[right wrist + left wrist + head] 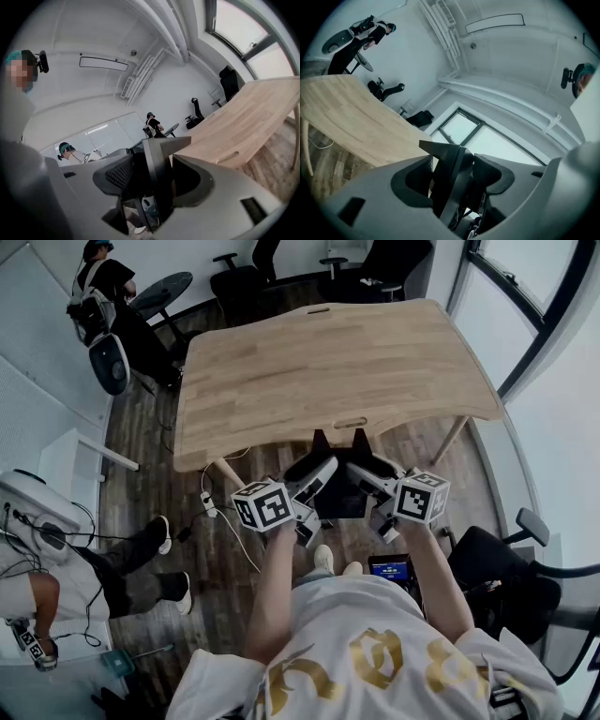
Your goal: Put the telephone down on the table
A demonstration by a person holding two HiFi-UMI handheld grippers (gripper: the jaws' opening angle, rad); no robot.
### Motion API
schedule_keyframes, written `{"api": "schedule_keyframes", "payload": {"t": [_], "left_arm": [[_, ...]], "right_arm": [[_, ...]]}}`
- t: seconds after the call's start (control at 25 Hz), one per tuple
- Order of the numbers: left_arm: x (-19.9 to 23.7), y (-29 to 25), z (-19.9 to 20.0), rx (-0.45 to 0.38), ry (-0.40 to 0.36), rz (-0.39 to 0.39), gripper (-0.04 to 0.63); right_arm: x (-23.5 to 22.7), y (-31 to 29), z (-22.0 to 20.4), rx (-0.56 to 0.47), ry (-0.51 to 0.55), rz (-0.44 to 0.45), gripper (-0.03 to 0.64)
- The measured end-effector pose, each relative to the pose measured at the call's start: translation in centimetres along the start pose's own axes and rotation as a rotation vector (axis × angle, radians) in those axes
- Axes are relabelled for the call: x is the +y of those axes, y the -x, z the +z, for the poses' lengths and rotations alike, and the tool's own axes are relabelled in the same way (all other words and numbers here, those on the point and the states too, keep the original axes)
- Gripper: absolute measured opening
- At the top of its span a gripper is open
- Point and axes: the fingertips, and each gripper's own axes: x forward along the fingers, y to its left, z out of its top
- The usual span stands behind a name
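**Two grippers hold the telephone (339, 493) short of the table (328, 371)**

The black telephone hangs at 6 o'clock of the wooden table, just off its near edge. The left gripper (314, 502) clamps it from 9 o'clock and the right gripper (373, 502) from 3 o'clock.

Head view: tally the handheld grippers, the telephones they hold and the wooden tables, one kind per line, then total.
2 grey handheld grippers with marker cubes: left gripper, right gripper
1 black telephone, gripped from both sides, off the table
1 light wooden table
Total: 4
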Motion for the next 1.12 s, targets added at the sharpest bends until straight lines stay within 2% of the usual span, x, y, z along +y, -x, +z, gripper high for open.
{"api": "schedule_keyframes", "payload": {"t": [0.36,0.88,1.12], "left_arm": [[-0.2,0.4,0.3,-0.016,0.001,0.0,0.256],[0.4,0.2,-0.2,-0.012,0.022,-0.005,0.256],[0.6,-2.6,-0.4,-0.01,0.021,-0.001,0.256]], "right_arm": [[0.6,-0.1,0.2,0.007,0.02,0.005,0.242],[0.0,-0.2,-0.1,-0.001,-0.009,-0.024,0.242],[-2.4,0.4,1.3,-0.004,-0.001,-0.019,0.242]]}}
